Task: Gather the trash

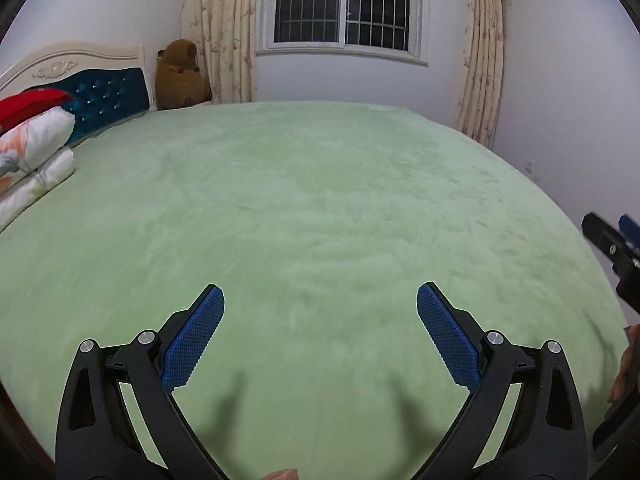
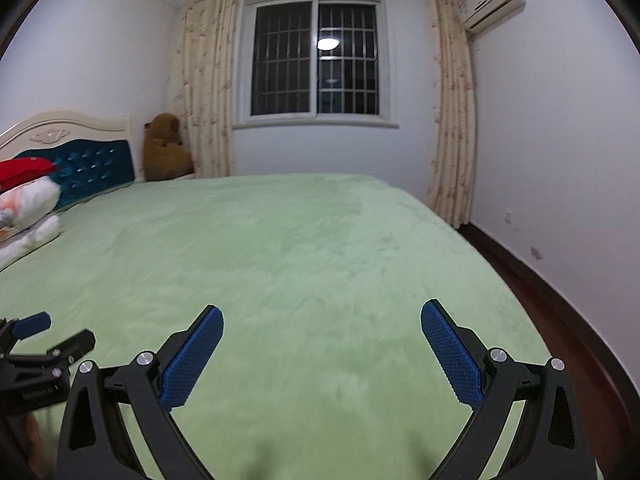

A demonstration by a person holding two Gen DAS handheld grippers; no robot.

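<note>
No trash shows in either view. My left gripper [image 1: 320, 300] is open and empty, its blue pads [image 1: 194, 338] held wide apart a little above the green bedspread [image 1: 320, 200]. My right gripper [image 2: 322, 316] is open and empty too, above the same bedspread [image 2: 300, 260]. The right gripper's body shows at the right edge of the left wrist view [image 1: 618, 252]. The left gripper shows at the left edge of the right wrist view [image 2: 36, 344].
Folded white bedding with a red pillow [image 1: 28, 140] lies at the far left by the blue headboard [image 1: 108, 92]. A brown plush bear [image 1: 180, 76] sits in the corner by the curtains. The dark wood floor [image 2: 560, 312] runs along the bed's right side.
</note>
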